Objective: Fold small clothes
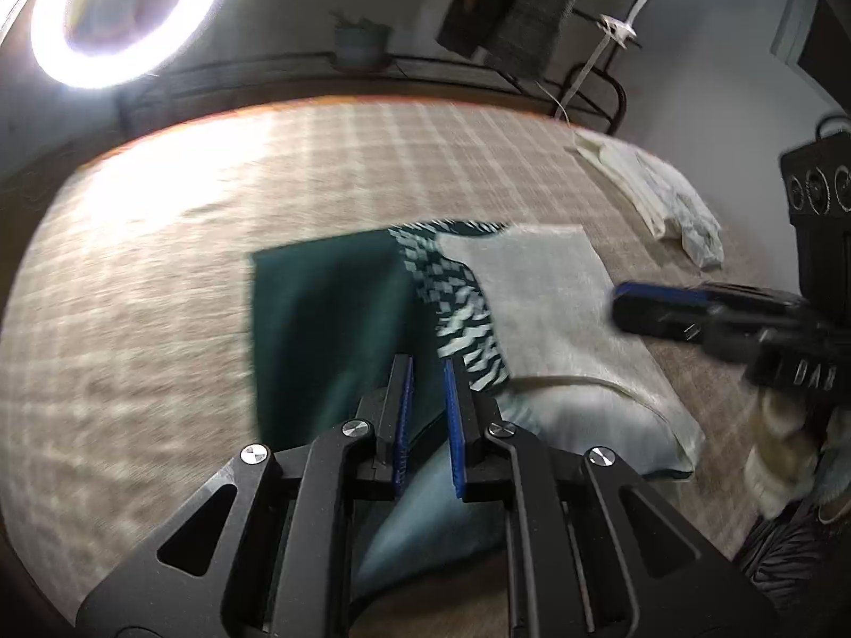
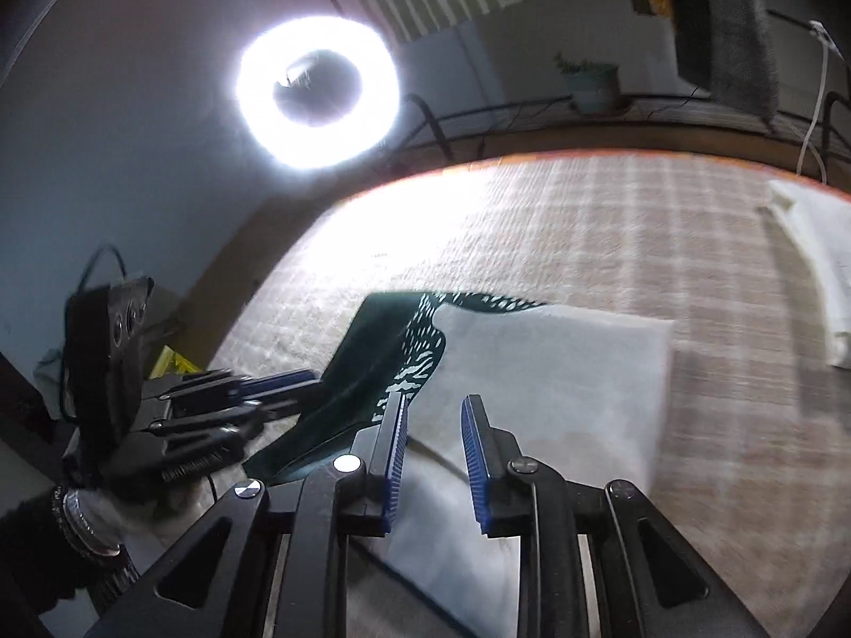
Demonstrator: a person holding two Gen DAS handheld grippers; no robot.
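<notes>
A small garment lies on the checked beige cloth of the table (image 1: 159, 266). It has a dark green part (image 1: 324, 319), a green-and-white patterned band (image 1: 457, 308) and a pale grey-white part (image 1: 553, 308). In the right wrist view the same garment shows its green part (image 2: 367, 351) and its pale part (image 2: 553, 372). My left gripper (image 1: 428, 367) hovers over the garment's near edge, its jaws a narrow gap apart and empty. My right gripper (image 2: 433, 409) hangs over the pale part, open and empty. It also shows in the left wrist view (image 1: 633, 308), and the left gripper shows in the right wrist view (image 2: 298, 388).
A folded white cloth (image 1: 659, 196) lies at the table's far right, also in the right wrist view (image 2: 819, 266). A ring light (image 2: 316, 93) shines beyond the far left edge. A potted plant (image 2: 590, 80) and hanging dark fabrics (image 1: 510, 5) stand behind the table.
</notes>
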